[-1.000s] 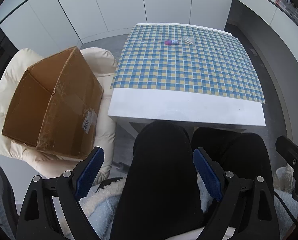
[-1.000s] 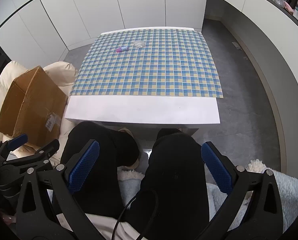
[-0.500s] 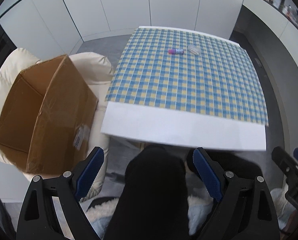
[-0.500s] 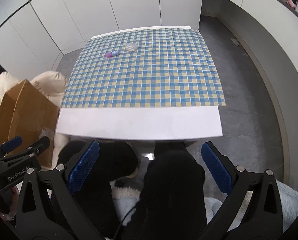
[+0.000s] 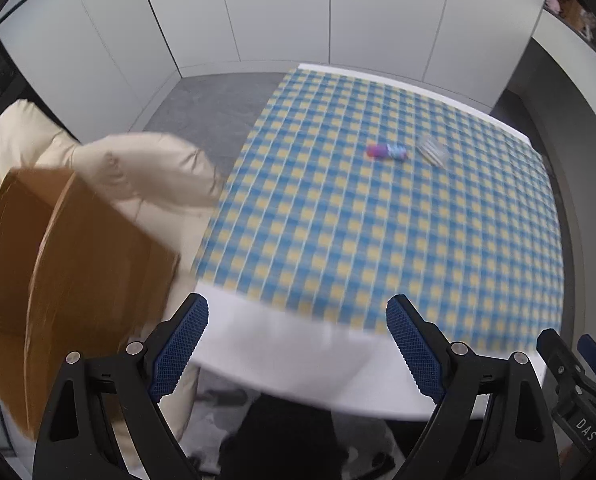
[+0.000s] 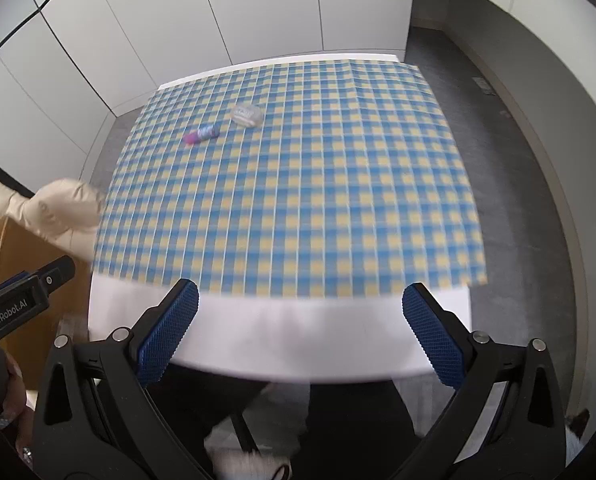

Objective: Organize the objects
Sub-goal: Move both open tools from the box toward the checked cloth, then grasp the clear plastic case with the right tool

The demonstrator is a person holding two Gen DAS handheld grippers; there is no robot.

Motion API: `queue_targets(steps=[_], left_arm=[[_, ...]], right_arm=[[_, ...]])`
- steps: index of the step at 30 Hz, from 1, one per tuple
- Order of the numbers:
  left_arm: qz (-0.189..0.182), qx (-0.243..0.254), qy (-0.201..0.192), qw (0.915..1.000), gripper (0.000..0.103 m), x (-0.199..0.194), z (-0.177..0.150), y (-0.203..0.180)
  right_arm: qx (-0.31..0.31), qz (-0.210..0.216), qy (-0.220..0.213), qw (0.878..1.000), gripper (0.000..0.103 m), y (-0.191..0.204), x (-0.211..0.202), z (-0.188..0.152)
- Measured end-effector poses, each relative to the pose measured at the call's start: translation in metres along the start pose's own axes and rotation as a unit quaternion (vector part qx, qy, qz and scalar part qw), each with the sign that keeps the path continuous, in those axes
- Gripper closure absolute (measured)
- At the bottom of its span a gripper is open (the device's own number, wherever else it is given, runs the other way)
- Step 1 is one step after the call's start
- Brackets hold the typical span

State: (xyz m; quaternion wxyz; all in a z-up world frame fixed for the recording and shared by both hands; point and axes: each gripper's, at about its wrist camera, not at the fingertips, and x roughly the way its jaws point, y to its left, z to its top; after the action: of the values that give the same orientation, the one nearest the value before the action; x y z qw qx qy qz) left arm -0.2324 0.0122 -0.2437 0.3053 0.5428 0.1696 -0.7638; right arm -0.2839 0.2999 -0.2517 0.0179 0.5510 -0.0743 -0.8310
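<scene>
Both wrist cameras are looking steeply down from above the near edge of the table (image 5: 282,356), side by side, the left one sitting further left and taking in more of the cardboard box (image 5: 78,280), both sharing the checked cloth (image 6: 298,184) and the small items far across it.

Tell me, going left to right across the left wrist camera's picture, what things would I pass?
Cardboard box → cream cushion → checked tablecloth, bearing a pink-and-blue tube, then a clear, blurred packet.
</scene>
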Motion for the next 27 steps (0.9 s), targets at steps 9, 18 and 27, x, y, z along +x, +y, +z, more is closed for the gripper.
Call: queue_targets(steps=[9,18,27], left_arm=[[0.011,-0.001,0.027,0.9996,0.012,0.084,0.057,-0.024],[0.024,-0.020,0.053,0.9981,0.012,0.149,0.079,-0.026],[0.013,-0.058,0.079,0.9951,0.012,0.180,0.074,-0.016]], right_arm=[[0.021,0.035,0.036,0.999,0.000,0.000,0.102,0.073],[0.055,0.068,0.063,0.994,0.000,0.018,0.188,0.144],[0.144,0.078,0.055,0.985,0.000,0.047,0.235,0.195]])
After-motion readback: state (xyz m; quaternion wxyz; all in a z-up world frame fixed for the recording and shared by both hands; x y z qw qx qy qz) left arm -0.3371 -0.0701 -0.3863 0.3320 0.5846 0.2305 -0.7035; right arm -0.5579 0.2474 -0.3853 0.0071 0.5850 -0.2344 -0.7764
